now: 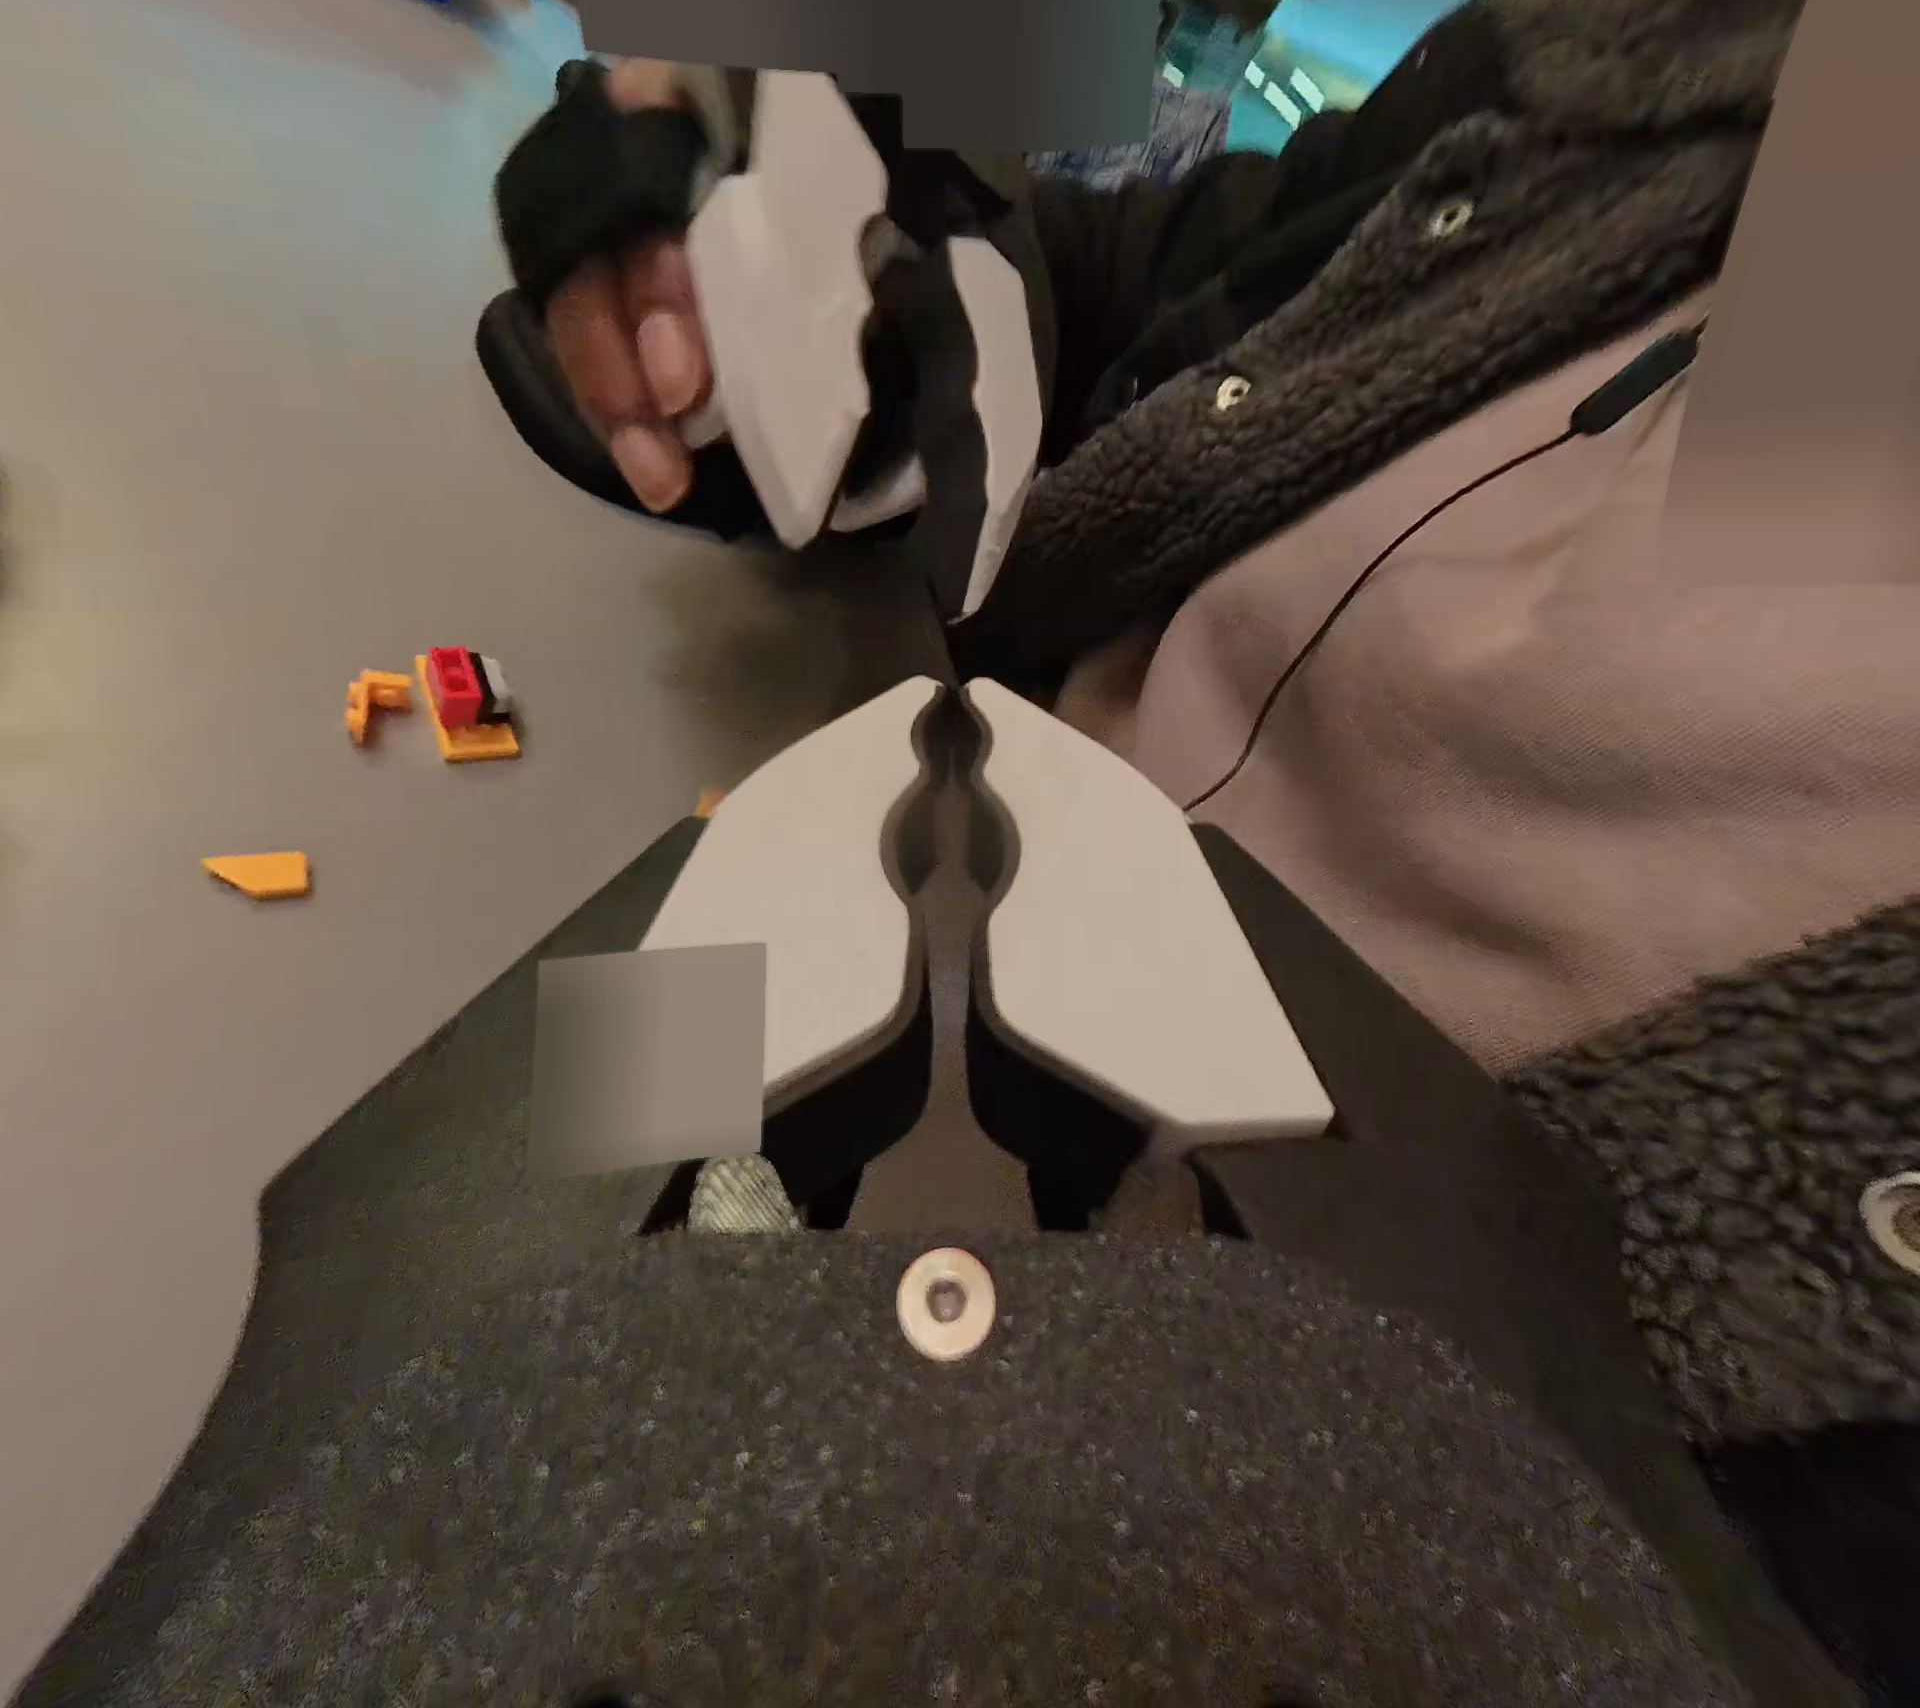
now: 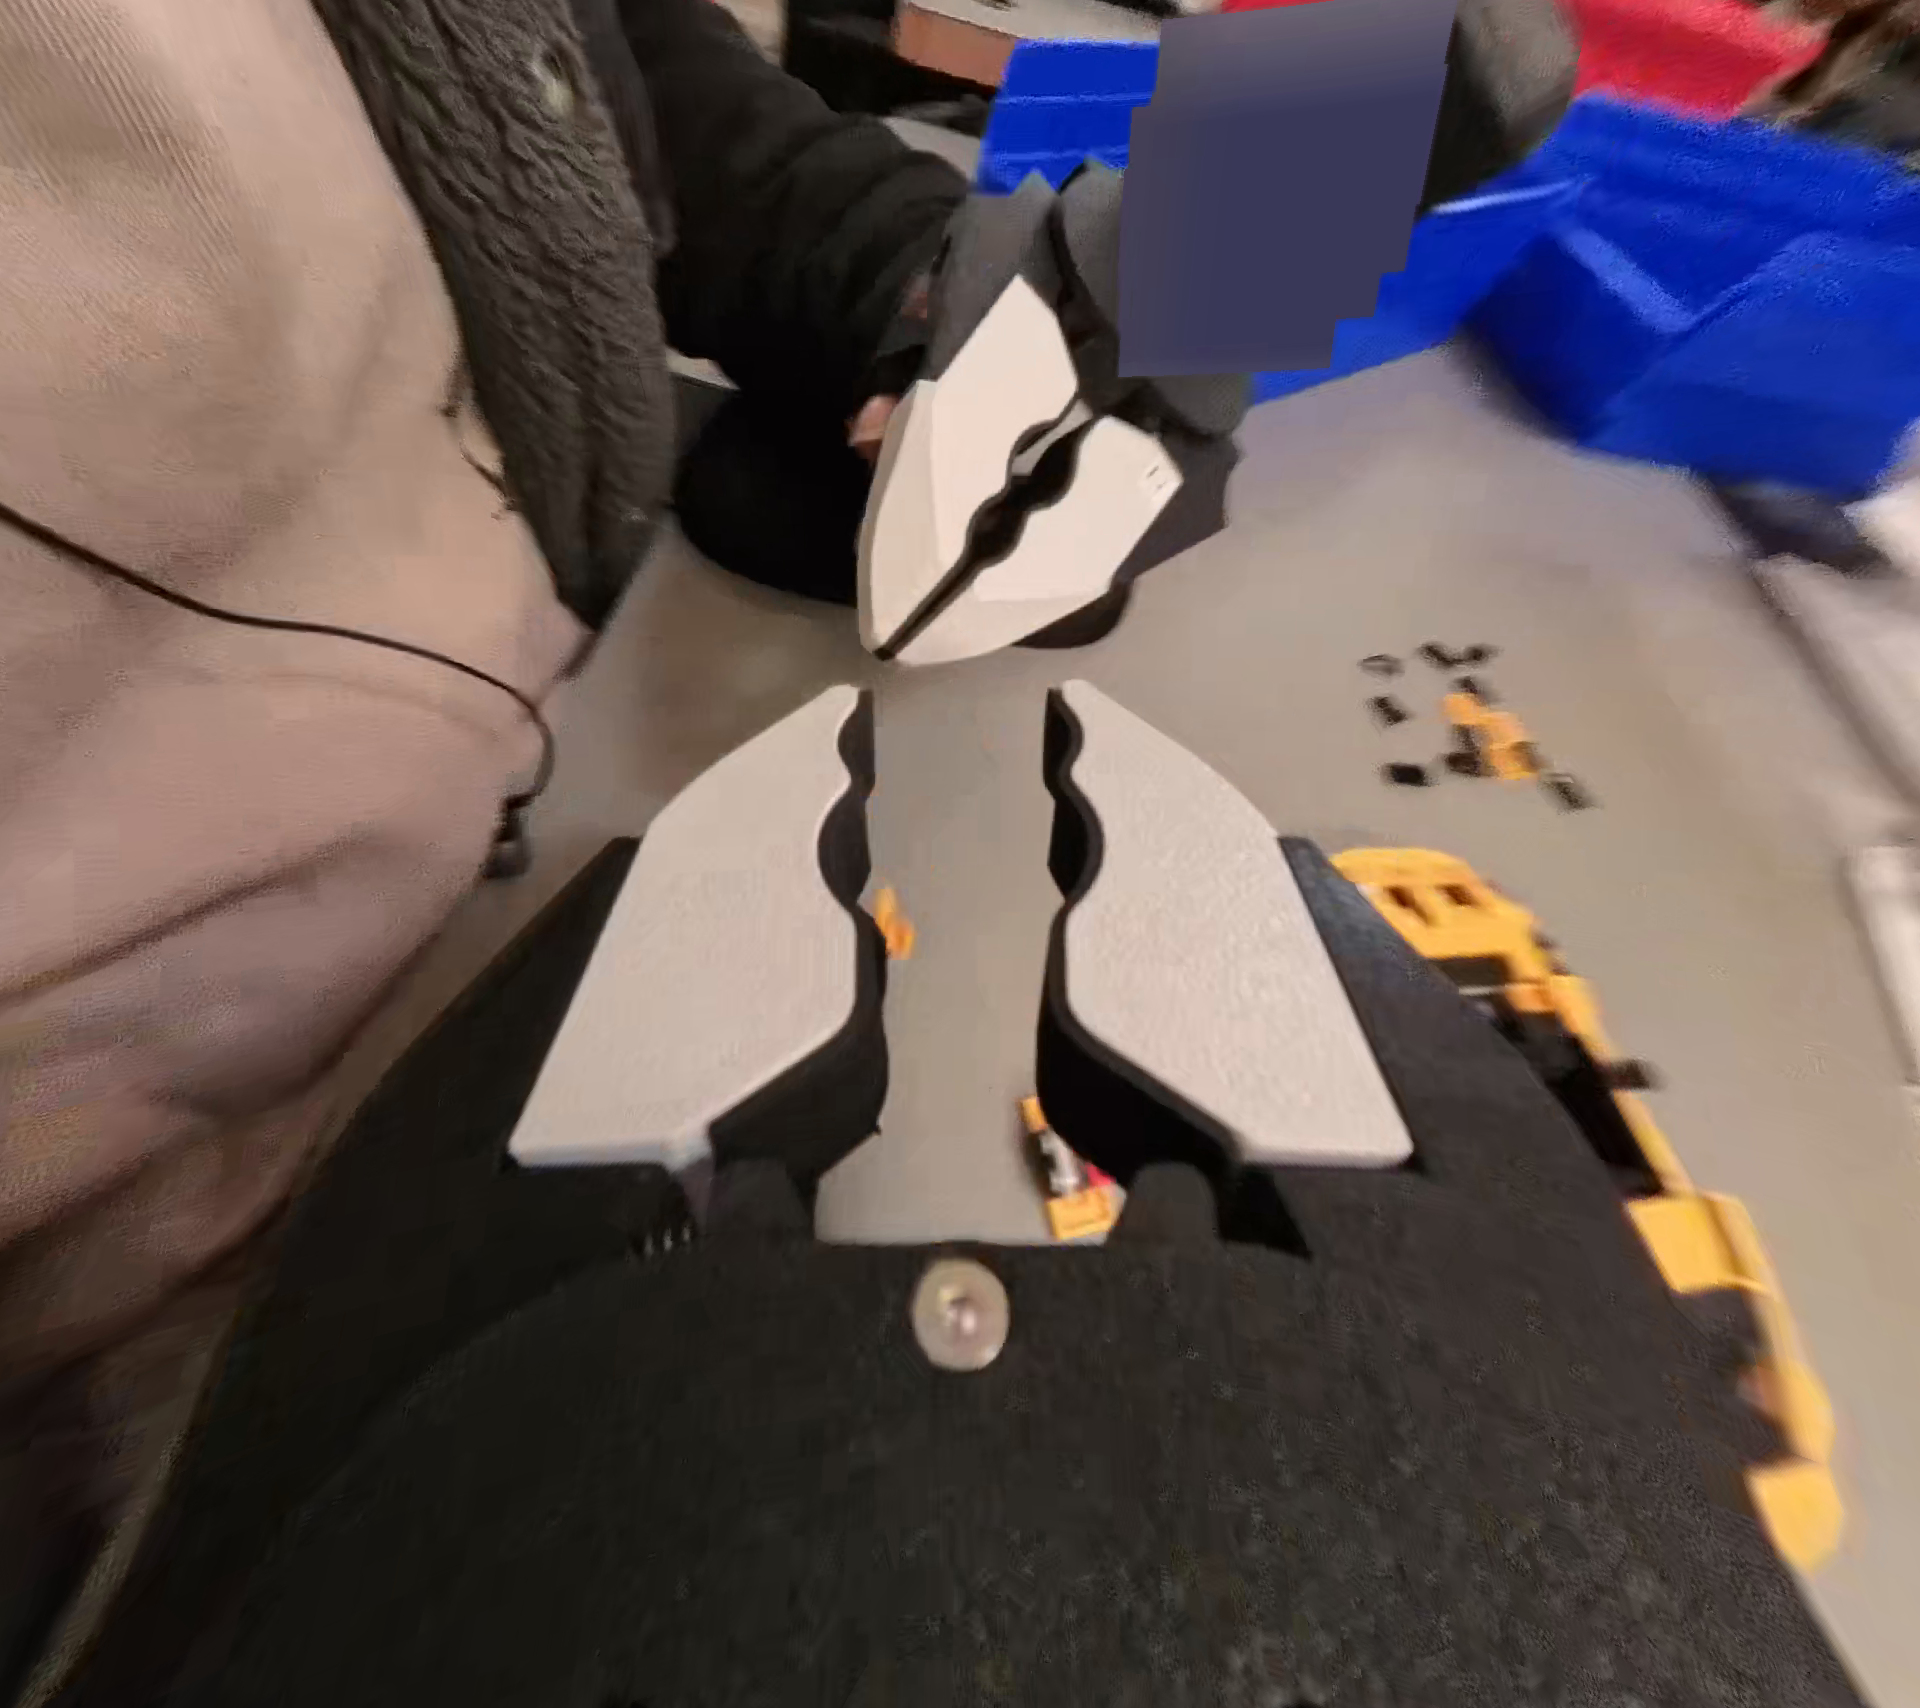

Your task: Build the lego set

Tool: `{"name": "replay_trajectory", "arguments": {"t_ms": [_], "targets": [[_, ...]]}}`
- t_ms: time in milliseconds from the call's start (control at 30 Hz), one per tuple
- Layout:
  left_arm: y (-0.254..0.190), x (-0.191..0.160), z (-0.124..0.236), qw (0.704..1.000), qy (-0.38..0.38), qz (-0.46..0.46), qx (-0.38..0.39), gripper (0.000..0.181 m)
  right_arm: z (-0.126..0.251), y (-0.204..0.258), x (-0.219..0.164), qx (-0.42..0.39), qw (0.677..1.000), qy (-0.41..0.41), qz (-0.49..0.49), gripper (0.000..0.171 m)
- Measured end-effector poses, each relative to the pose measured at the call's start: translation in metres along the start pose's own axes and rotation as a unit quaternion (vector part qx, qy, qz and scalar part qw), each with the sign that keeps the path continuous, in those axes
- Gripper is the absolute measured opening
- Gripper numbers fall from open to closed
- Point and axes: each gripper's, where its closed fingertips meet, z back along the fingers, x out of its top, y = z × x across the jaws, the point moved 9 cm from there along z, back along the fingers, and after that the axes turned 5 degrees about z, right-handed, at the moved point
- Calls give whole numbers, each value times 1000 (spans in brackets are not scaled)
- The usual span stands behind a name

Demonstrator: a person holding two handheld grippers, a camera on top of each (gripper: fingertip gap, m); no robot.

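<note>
My left gripper (image 1: 951, 692) is shut, its fingertips meeting in the air above the grey table (image 1: 260, 411). It also shows in the right wrist view (image 2: 883, 648), shut and pointing at my right gripper. My right gripper (image 2: 961, 702) is open with nothing between its fingers. In the left wrist view it (image 1: 878, 578) faces my left gripper, almost tip to tip. A small build of red, black and grey bricks on an orange plate (image 1: 473, 702) lies on the table, with a small orange piece (image 1: 369, 702) and an orange wedge plate (image 1: 260, 874) nearby.
A yellow and black lego vehicle (image 2: 1507, 1035) lies at the right. Several small black and orange pieces (image 2: 1475, 733) are scattered beyond it. Blue bins (image 2: 1662, 287) and red bins (image 2: 1662, 17) stand at the back. A person's fleece coat (image 1: 1455, 308) is close by. My left and right fingertips are right by each other.
</note>
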Motion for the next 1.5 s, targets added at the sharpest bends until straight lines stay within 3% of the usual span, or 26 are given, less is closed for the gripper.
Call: {"name": "replay_trajectory", "arguments": {"t_ms": [200,333,500,767,933,1033,1133,1267,1367,1500], "targets": [[10,0,4,995,43,-22,85,0,-3,-8,-33,70,992,100,-29,28],[21,-11,10,975,98,-51,192,0,0,-3,-50,39,984,174,-25,25],[37,-13,3,953,156,-57,252,5,-1,-15,-62,-5,970,238,-44,23],[52,-5,-3,945,182,-71,264,7,-29,-33,-66,86,944,315,51,24],[53,-5,0,953,167,-54,249,11,-39,-36,-67,141,945,288,65,8],[53,-5,2,958,158,-44,235,16,-37,-31,-60,102,961,245,81,8],[51,0,7,968,119,-28,217,21,-27,-27,-44,-12,974,191,125,8],[44,12,7,990,27,30,136,16,-19,-14,-29,-140,949,174,221,7],[41,18,8,992,-14,56,110,10,-18,-7,-23,-180,934,172,254,7],[34,18,3,990,6,27,135,5,-15,0,-22,-183,925,179,282,7]]}}
